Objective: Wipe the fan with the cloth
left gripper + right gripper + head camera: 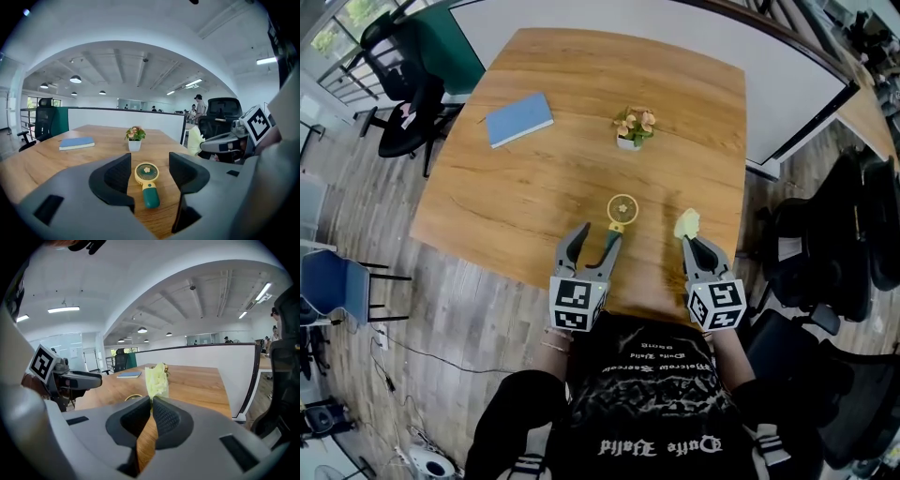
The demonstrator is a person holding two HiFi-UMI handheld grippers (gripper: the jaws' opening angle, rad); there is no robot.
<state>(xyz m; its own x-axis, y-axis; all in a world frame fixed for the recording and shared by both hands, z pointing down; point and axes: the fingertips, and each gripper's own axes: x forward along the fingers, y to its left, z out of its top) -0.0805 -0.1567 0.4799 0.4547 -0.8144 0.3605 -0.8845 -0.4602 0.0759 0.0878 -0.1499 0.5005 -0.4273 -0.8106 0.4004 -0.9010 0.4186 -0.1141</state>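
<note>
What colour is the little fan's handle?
The fan handle is dark green, clearest in the left gripper view.

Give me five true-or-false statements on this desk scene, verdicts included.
1. The right tongs are shut on a pale yellow cloth. True.
2. The left tongs grip the handheld fan. False: they stand open; the fan lies on the table ahead of them.
3. A blue book lies on the table. True.
4. The potted flowers stand on the book. False: they stand apart from it, on bare wood.
5. The fan's handle is red. False: it is green.
</note>
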